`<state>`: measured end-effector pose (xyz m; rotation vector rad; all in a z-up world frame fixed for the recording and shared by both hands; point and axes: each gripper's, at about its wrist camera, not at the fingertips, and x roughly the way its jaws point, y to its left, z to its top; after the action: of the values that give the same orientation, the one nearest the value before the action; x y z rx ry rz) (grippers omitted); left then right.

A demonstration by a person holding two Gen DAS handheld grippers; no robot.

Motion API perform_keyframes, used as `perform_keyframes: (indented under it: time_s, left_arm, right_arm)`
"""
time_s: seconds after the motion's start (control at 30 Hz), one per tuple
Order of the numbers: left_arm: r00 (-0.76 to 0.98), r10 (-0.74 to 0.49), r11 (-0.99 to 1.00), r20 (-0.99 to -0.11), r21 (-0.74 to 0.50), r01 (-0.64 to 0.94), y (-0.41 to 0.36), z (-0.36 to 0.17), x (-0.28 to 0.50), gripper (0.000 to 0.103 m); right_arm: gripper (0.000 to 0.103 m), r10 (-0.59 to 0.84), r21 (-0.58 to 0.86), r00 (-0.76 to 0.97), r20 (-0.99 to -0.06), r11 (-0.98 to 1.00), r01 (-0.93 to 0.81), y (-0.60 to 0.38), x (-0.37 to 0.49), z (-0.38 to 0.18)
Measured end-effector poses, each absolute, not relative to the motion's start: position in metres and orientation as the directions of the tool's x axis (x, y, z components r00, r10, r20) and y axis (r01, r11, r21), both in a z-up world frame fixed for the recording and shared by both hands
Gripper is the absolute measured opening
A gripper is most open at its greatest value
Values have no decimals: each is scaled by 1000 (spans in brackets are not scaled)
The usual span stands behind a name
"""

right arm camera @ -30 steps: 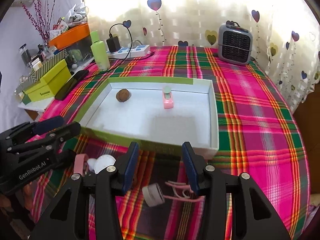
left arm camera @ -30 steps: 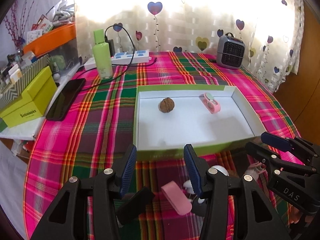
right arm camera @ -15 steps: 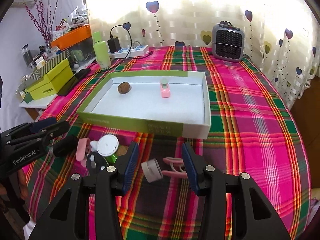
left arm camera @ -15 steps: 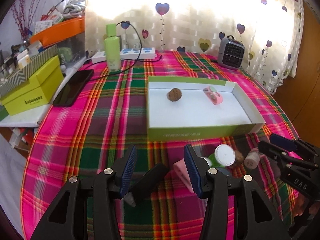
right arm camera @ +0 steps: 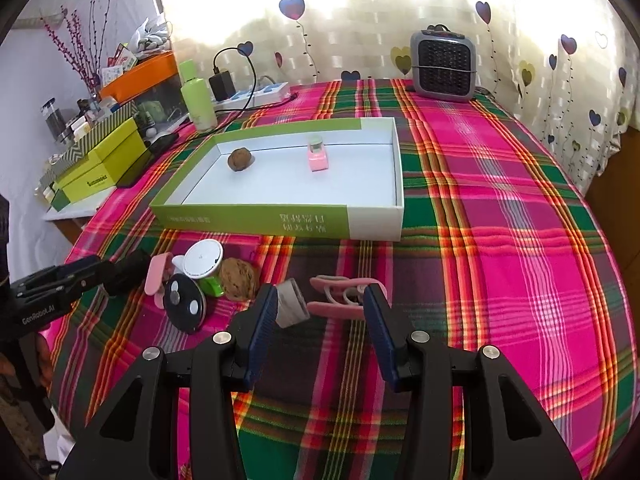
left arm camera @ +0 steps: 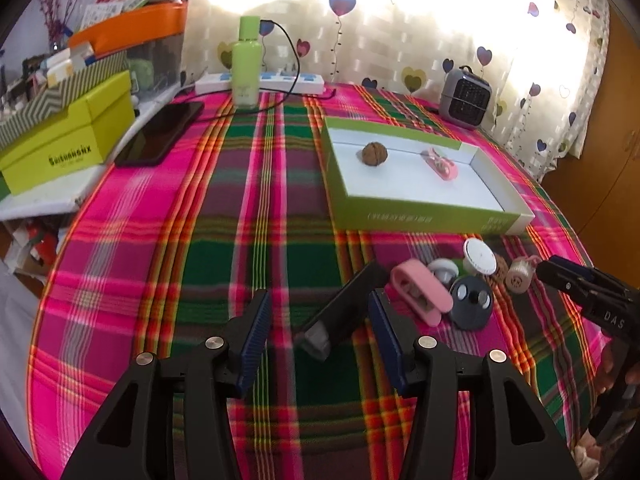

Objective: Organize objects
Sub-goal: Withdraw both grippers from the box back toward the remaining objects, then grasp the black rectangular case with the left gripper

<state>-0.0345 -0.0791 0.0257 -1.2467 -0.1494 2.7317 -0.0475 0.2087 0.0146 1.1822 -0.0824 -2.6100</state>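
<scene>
Over the near edge of the desk point(left arm camera: 168, 240), both grippers angle steeply downward toward a cluster of small things. Left gripper point(left arm camera: 318, 320) has its jaws partly apart with nothing pressed between the pads; a black bar-shaped object point(left arm camera: 344, 304) lies on the cloth between the fingers, its grey end nearest the camera. Right gripper point(right arm camera: 318, 312) is likewise partly apart and holds nothing; a small grey cylinder point(right arm camera: 292, 304) lies just inside its left finger, and a pink clip point(right arm camera: 340, 296) lies between the fingers beyond it.

Between the two grippers sit a pink case point(left arm camera: 420, 292), a dark round disc point(left arm camera: 470, 306), a white-capped green container point(right arm camera: 204, 260) and a walnut point(right arm camera: 239, 279), close together and some touching. Beyond them stands a shallow green-sided box point(right arm camera: 256, 220), holding a second walnut point(right arm camera: 240, 159) and a pink toy point(right arm camera: 318, 156), well apart.

A pink, green and orange plaid cloth covers the desk. At its far side stand a small grey heater point(right arm camera: 444, 66), a white power strip point(left arm camera: 260, 80) and a green bottle point(left arm camera: 247, 64); a heart-printed curtain point(right arm camera: 360, 20) hangs behind. A dark phone point(left arm camera: 160, 134) and yellow-green boxes point(left arm camera: 68, 144) lie at the left.
</scene>
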Motion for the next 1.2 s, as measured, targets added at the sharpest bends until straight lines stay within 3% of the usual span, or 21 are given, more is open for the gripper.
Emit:
perform_keyframes:
  time_s: [0.3,1.2]
  left_arm:
    - [-632,200,-980,-749,-164,-116,-73,17,-35,52]
    - [-607,160,-986,-778,-98,-134,-56,6,-59,52]
  right_arm:
    - [46,-271,173,-625,-732,-961,214,214,-45,10]
    - [50,-276,181,-607,-745,-960,215,221,-47,1]
